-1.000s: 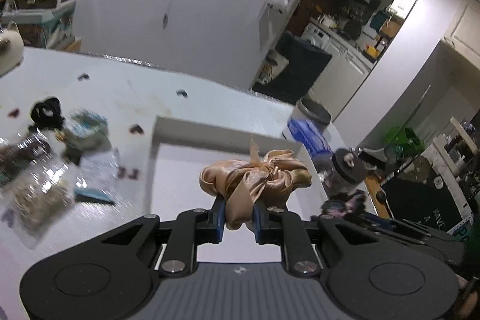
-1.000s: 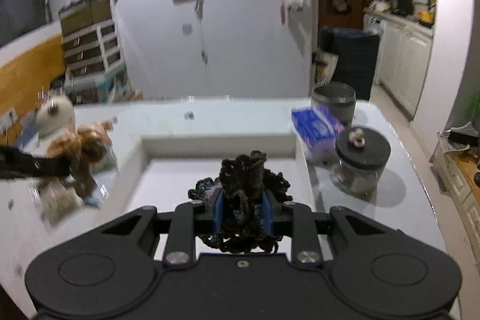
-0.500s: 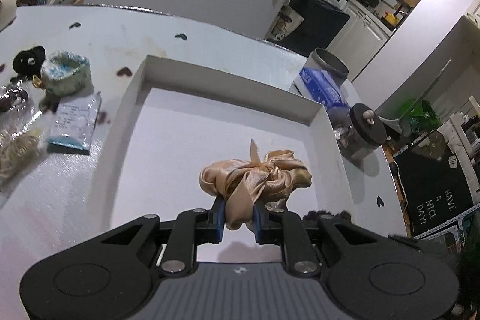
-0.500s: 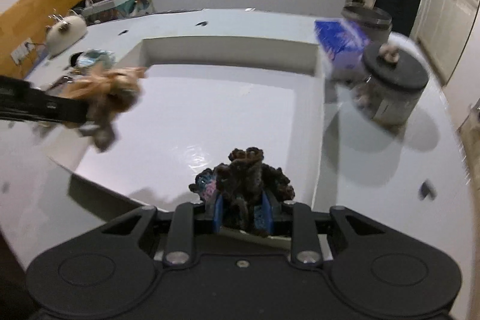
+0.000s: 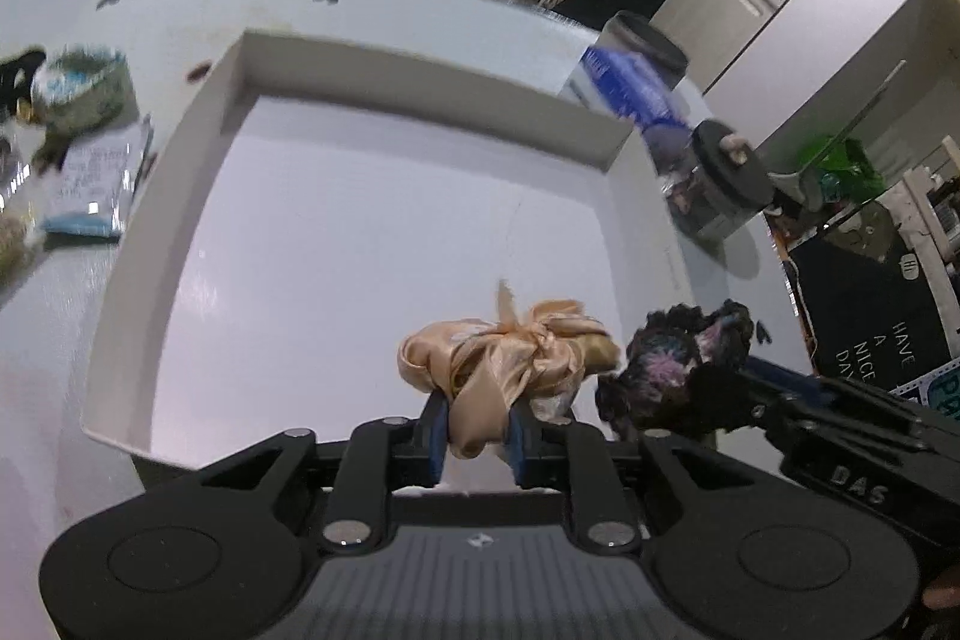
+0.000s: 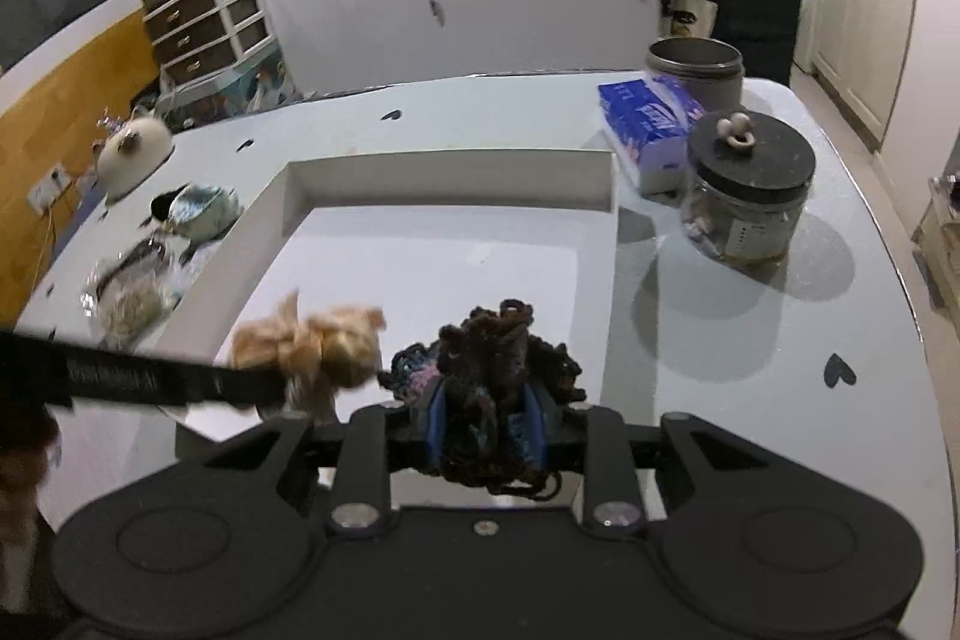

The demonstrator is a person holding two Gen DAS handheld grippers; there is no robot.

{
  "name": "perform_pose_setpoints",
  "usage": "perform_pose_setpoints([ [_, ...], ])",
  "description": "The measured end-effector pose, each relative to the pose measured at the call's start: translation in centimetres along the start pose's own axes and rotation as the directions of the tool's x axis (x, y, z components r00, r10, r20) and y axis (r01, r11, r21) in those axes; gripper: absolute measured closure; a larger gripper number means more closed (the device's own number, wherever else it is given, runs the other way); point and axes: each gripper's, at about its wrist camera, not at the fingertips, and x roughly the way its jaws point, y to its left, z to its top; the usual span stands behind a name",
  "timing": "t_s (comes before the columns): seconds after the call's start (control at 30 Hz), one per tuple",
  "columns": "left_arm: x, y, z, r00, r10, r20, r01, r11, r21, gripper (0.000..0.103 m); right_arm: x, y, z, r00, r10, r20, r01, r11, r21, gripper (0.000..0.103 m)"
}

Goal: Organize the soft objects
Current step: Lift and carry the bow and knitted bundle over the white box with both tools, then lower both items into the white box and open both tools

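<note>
My left gripper [image 5: 477,427] is shut on a peach satin scrunchie [image 5: 510,361] and holds it over the near edge of a white shallow box [image 5: 168,196]. My right gripper [image 6: 483,418] is shut on a dark crocheted scrunchie [image 6: 492,358] with pink and blue flecks, also over the box's near edge [image 6: 264,214]. The two scrunchies hang side by side, nearly touching. The dark scrunchie [image 5: 684,364] shows at the right of the left wrist view, and the peach one [image 6: 312,346] at the left of the right wrist view. The box floor looks bare.
A blue tissue pack [image 6: 651,124], a grey tin [image 6: 696,67] and a glass jar with a black lid [image 6: 747,196] stand right of the box. Small bags and soft items [image 6: 156,262] lie left of it, with a white cat figure [image 6: 135,151] further back.
Both grippers have come together over the box's near edge. The right one has tilted up and come beside the left; each still holds its scrunchie.
</note>
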Motion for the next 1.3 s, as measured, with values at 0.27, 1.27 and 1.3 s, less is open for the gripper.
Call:
perform_pose_setpoints([
  [0.27, 0.3, 0.5, -0.8, 1.0, -0.003, -0.028, 0.002, 0.999, -0.038, 0.049, -0.8, 0.1, -0.3, 1.0, 0.014, -0.01, -0.014, 1.0, -0.007, 0.059],
  [1.27, -7.3, 0.9, -2.7, 0.98, 0.07, 0.187, -0.095, 0.987, 0.132, 0.0, -6.4, 2.0, -2.7, 0.985, -0.13, 0.11, 0.127, 0.991, 0.036, 0.004],
  [1.3, -7.5, 1.1, -2.7, 0.98, 0.067, 0.188, -0.093, 0.987, 0.131, 0.0, -6.5, 2.2, -2.8, 0.984, -0.136, 0.117, 0.132, 0.99, 0.039, 0.003],
])
